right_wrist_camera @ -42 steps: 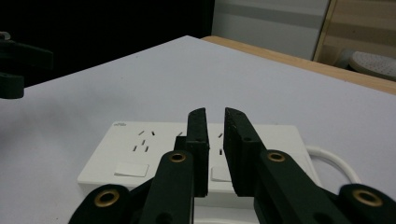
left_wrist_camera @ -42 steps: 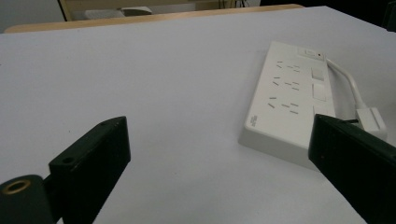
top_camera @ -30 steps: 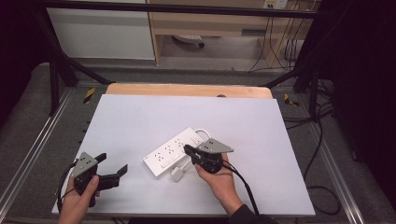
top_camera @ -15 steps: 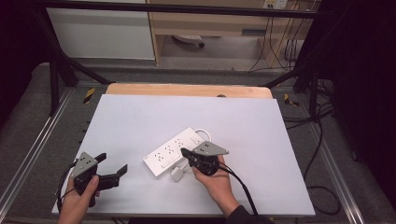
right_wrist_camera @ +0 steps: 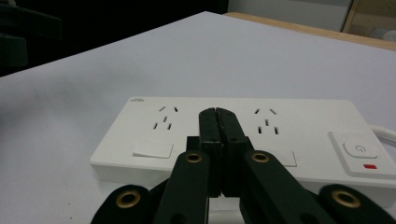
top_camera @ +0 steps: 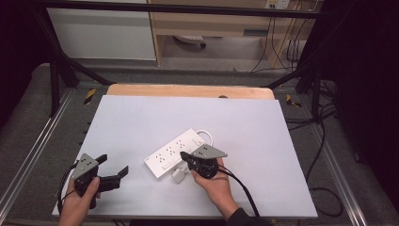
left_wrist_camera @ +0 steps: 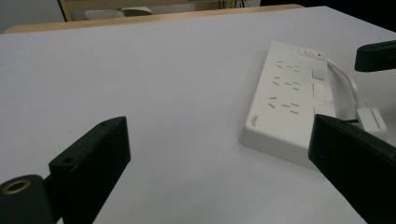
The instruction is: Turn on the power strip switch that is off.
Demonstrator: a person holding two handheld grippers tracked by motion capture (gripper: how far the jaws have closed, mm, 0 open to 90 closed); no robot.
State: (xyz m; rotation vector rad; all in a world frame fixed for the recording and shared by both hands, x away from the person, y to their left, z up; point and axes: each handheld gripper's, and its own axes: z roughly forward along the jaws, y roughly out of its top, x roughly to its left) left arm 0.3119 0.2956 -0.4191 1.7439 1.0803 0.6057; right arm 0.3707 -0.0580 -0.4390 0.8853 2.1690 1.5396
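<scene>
Right gripper (top_camera: 184, 157), jaws closed on nothing, hovers at the power strip (top_camera: 175, 153); plug (top_camera: 178, 175) apparently unplugged; left gripper (top_camera: 114, 168) wide open.

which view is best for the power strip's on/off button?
Right gripper view: the button on the power strip sits close, with its symbol and the red mark under it clear. The left gripper view shows it small at the strip's far end. In the high view it is too small to make out.
</scene>
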